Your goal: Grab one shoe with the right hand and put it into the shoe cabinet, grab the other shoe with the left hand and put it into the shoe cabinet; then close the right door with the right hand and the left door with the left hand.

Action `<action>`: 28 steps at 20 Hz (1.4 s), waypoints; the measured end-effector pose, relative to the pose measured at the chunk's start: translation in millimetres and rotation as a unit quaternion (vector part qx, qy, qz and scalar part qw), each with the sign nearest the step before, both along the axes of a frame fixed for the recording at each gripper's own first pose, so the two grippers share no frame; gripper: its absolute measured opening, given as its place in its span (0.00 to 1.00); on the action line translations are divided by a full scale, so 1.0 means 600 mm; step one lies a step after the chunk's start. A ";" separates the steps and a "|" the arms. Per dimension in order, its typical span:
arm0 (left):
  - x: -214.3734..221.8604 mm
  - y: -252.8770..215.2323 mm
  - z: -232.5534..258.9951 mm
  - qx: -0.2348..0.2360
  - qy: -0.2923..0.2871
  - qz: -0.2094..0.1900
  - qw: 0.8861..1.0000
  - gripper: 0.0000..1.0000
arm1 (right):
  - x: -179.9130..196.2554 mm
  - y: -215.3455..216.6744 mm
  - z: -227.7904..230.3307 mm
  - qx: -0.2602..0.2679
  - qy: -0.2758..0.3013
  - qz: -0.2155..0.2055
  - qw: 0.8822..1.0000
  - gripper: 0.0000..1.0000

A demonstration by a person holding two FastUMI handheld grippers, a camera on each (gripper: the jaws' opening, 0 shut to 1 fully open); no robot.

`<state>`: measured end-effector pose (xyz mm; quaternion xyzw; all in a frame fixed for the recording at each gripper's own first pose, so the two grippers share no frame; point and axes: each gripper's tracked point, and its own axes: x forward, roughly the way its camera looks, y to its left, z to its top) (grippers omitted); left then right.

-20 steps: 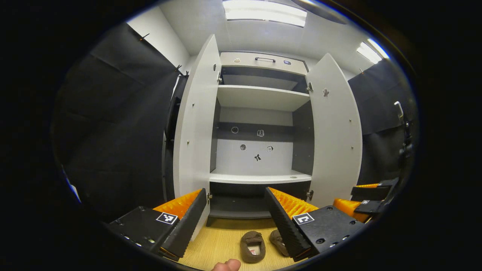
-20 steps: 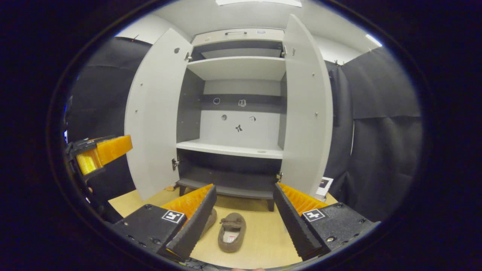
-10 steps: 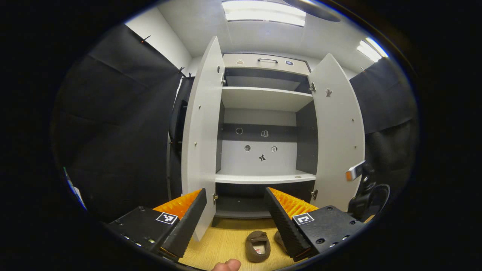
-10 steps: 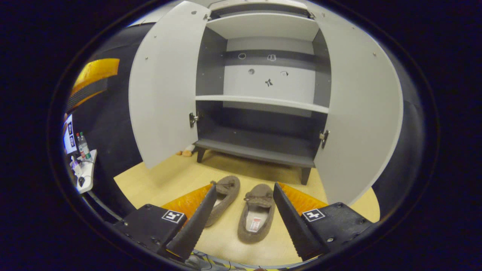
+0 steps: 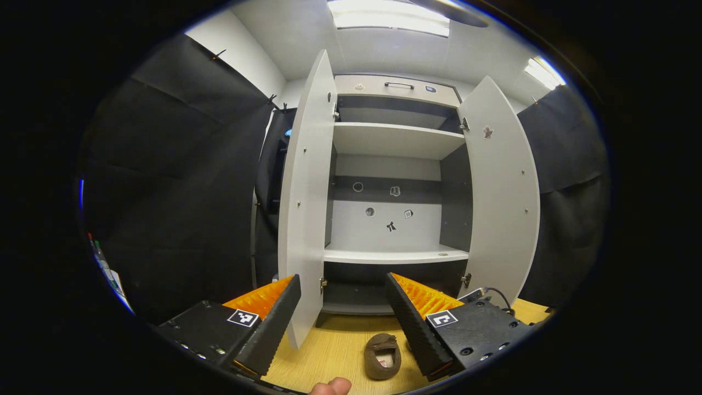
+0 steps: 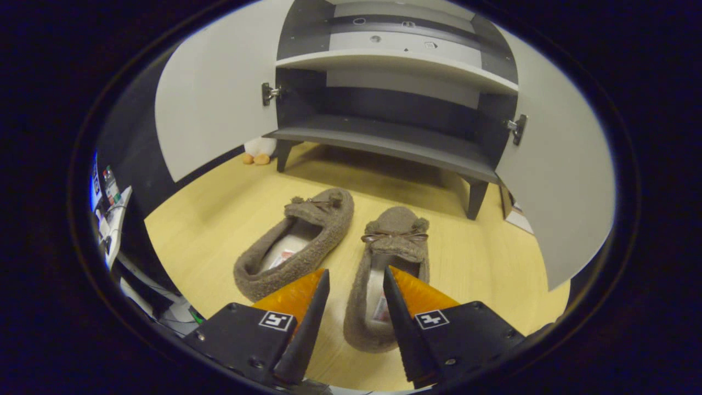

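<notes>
Two brown fuzzy slippers lie side by side on the wooden floor in front of the shoe cabinet [image 6: 384,137]: the left slipper [image 6: 296,241] and the right slipper [image 6: 392,247]. My right gripper [image 6: 355,274] hangs low over the right slipper, open, its fingers straddling that slipper's left rim. Both white doors stand open, the left door [image 5: 304,219] and the right door [image 5: 504,208]. In the left gripper view one slipper [image 5: 384,356] shows on the floor. My left gripper [image 5: 343,285] is held higher, facing the shelves, open and holding nothing.
The cabinet stands on short dark legs [image 6: 476,200]. A small plush toy [image 6: 258,151] lies by its left leg. A side desk with bottles [image 6: 109,192] is at the far left. A thumb [image 5: 329,387] shows at the bottom edge.
My right gripper has dropped toward the floor and moved in over the right slipper, and its fingers have narrowed. The left gripper has barely shifted.
</notes>
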<state>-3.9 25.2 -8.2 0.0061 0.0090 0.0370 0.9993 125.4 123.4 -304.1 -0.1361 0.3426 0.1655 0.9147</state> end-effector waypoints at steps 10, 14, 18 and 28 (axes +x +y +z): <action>0.004 -0.002 -0.013 -0.007 0.011 -0.002 1.000 0.95 | 0.051 0.001 -0.059 -0.016 0.024 -0.028 0.999 0.21; 0.007 -0.008 -0.017 -0.006 0.015 -0.006 1.000 0.95 | 0.056 -0.001 -0.060 -0.004 0.013 -0.017 1.000 0.20; 0.005 -0.016 -0.021 -0.006 0.018 -0.011 1.000 0.95 | 0.059 -0.003 -0.054 0.034 0.007 -0.033 0.999 0.06; 0.008 -0.042 -0.029 -0.009 0.024 -0.029 0.999 0.95 | 0.029 -0.028 0.081 0.049 -0.122 -0.012 0.991 0.04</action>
